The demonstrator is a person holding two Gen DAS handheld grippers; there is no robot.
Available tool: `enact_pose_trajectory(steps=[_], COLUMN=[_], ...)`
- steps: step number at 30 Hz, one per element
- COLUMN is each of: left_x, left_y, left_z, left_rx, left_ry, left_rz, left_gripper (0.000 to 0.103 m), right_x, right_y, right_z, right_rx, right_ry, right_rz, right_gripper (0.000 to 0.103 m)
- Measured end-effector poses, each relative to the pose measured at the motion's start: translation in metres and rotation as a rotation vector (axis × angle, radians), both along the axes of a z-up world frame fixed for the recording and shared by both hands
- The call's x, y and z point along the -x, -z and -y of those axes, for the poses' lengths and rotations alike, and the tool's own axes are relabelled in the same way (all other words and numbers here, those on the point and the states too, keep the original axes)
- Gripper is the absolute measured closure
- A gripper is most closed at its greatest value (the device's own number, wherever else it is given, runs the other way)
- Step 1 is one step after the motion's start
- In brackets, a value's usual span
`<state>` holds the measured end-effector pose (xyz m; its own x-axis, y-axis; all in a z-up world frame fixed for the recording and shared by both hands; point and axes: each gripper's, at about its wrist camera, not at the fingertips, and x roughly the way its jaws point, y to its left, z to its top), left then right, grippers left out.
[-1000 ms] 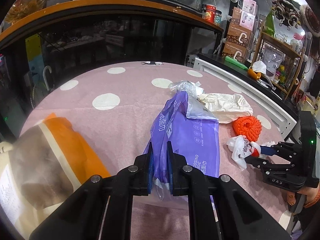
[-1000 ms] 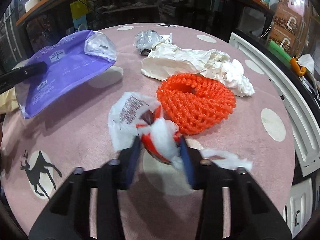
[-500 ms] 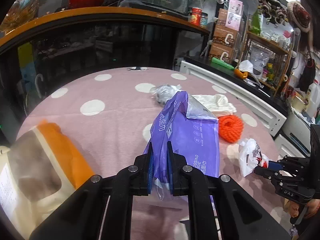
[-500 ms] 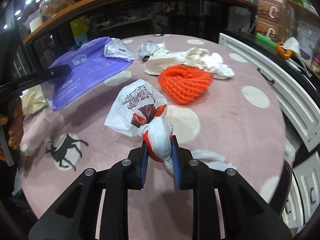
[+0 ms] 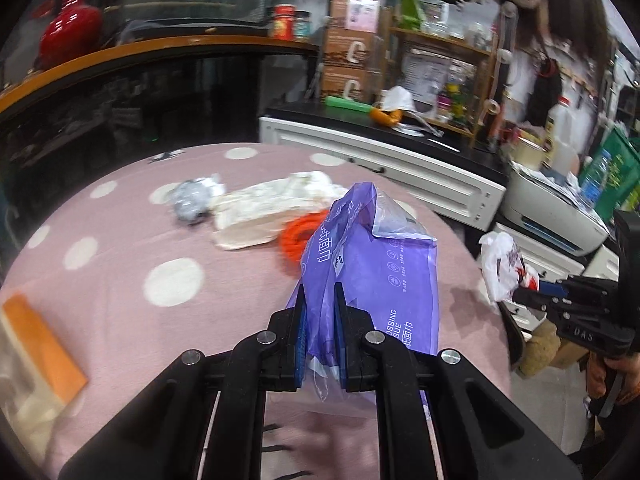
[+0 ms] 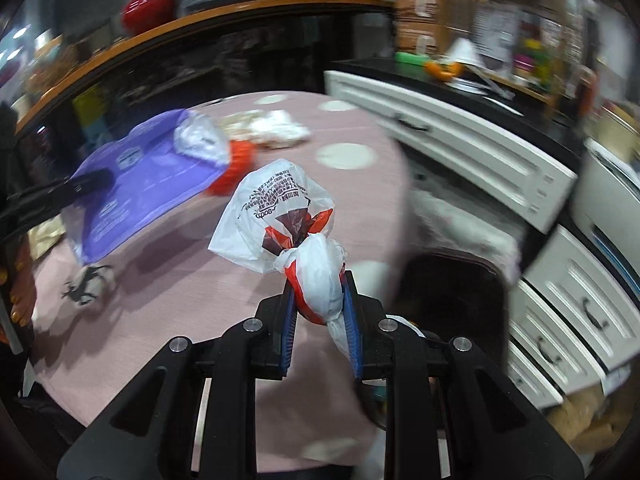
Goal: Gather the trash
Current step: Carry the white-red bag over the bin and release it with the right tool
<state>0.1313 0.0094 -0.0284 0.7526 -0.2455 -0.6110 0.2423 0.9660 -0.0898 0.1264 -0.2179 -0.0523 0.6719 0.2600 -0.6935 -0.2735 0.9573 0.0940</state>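
Left gripper (image 5: 318, 312) clamped on the purple tissue wrapper (image 5: 372, 264), right gripper (image 6: 318, 300) pinching the knotted white bag (image 6: 276, 208), both lifted above the table's (image 5: 120, 248) right edge (presumably for disposal).

black left gripper (image 5: 319, 312), blue pads, silver screws, perhaps plastic.

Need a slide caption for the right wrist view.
Right gripper pinches a knotted white-and-red plastic bag above the pink polka-dot table.
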Motion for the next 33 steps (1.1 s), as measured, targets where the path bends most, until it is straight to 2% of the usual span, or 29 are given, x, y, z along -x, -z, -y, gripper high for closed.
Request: enact_pose_trajectory(steps=[5,9,17,26,28,32,33], left_x=[-0.004,-0.007,-0.019,-0.019,-0.018,-0.018,-0.018], left_y=[-0.006,-0.008,-0.004,0.012,0.017,0.027,0.029], left_z=[0.042,0.081,0.138,0.178,0.185,0.199,0.203], left_rx=[0.014,0.017,0.014,-0.014,-0.016,-0.031,-0.037], left_ry=[0.098,0.172,0.244,0.293,0.302,0.324,0.328], left_rz=[0.004,0.000,-0.023,-0.060,-0.074,-0.101,-0.103], left_gripper=[0.091,0.091,0.091,0.091,0.091,0.091,0.091], right_x=[-0.001,-0.009,-0.049,-0.082,-0.087,-0.090,-0.087], right_y=[0.009,0.032,0.114,0.205,0.216,0.225,0.223], right_z=[0.054,0.091,0.136,0.140,0.140,0.141,0.143], right_rx=[-0.006,-0.014,-0.029,-0.052,-0.067,-0.052,-0.053], right_ry=[0.139,0.253,0.379,0.413,0.410,0.418,0.426], right_rz=[-0.024,-0.085,-0.284,-0.468,-0.485,-0.494,-0.481], right_gripper=[0.081,0.081,0.081,0.080,0.076,0.046,0.046])
